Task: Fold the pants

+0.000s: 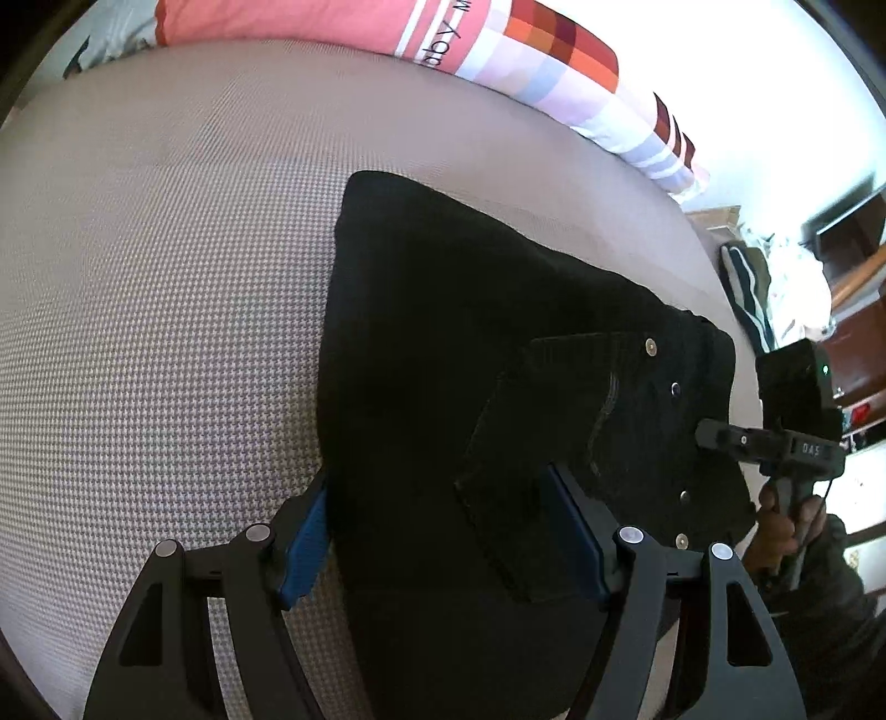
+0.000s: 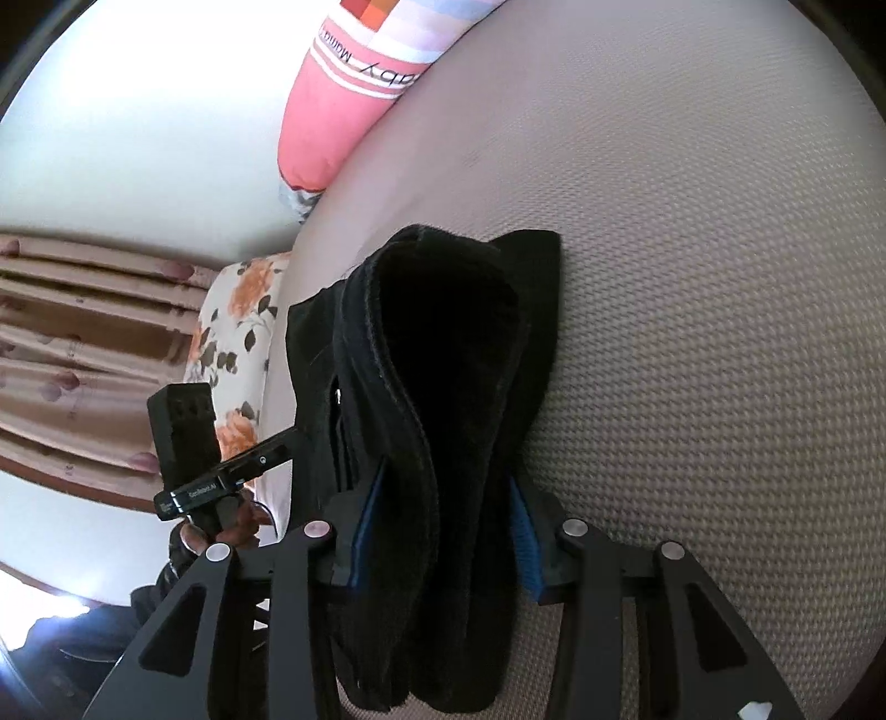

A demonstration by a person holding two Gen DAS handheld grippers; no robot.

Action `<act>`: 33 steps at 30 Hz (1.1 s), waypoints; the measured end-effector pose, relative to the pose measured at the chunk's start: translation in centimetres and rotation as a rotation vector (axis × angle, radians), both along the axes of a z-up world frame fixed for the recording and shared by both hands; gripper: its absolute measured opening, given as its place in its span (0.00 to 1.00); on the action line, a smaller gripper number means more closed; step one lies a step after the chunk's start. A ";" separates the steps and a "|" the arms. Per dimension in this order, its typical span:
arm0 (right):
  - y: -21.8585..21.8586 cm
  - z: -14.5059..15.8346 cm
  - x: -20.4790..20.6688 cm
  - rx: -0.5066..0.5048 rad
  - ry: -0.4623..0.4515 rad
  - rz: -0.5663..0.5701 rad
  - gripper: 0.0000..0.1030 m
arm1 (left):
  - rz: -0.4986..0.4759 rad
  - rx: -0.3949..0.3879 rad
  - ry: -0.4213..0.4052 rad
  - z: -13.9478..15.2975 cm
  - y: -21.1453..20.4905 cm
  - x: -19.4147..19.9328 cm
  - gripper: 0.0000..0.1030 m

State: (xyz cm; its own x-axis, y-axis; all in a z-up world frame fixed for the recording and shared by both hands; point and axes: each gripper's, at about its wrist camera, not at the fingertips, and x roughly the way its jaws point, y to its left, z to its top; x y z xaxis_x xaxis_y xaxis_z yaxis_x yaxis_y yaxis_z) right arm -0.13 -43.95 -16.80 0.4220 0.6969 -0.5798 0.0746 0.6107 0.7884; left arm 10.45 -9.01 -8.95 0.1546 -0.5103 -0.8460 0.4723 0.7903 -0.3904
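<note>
Bed: looks like a mattress point(image 1: 166, 332) with a tiny grey-white houndstooth cover, and everything's happening on it.

Background: pink pillow point(image 1: 310, 25) with a checked patch lies at the far edge of the bed, way past the fingertips. From the right wrist view you can also see a floral cushion point(image 2: 238, 332) and striped brownish curtains point(image 2: 83, 332) off to the left of the fingers.

Pants: black pants point(image 1: 470, 332), already doubled over into a thick stack, lying flat on the mattress. Back pocket and metal rivets face up, just ahead of the left gripper's right-hand finger.

Left gripper: left gripper point(image 1: 437, 487) is spread wide, blue-padded fingers point(image 1: 304, 543) straddling the near end of the pants; one pad sits at the cloth's edge over the mattress, the other rests on top near the pocket. Not pinching anything as far as I can see.

Right gripper: right gripper point(image 2: 448, 493) has its fingers point(image 2: 523, 537) on either side of the folded bundle's end, layers bunched between the pads. Can't honestly tell if it's squeezing or just sitting around it.

Each gripper shows up at the side of the other's view, at the opposite end of the pants.
</note>
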 end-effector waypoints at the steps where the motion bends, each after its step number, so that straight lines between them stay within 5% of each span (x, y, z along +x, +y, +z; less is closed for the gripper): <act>1: 0.1 0.0 0.1 -0.001 0.000 0.002 0.38 | 0.003 0.000 -0.002 0.0 0.0 -0.1 0.69; 8: 0.6 0.1 0.6 0.003 -0.008 -0.019 0.36 | 0.021 0.018 -0.030 -0.2 -0.3 -0.4 0.62; 15: -0.2 -0.1 0.9 0.006 -0.007 -0.027 0.35 | 0.049 -0.030 -0.015 0.2 0.9 0.2 0.34; 33: -0.7 -0.4 1.1 0.023 0.009 -0.031 0.33 | 0.013 -0.228 0.180 -1.6 2.6 3.9 0.36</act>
State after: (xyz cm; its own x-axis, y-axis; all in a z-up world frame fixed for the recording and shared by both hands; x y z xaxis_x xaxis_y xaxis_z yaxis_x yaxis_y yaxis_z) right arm 0.95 -44.63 -17.24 0.4383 0.6968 -0.5677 0.1005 0.5896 0.8014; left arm 14.36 -6.39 -10.53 0.0204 -0.6891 -0.7244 0.3694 0.6784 -0.6350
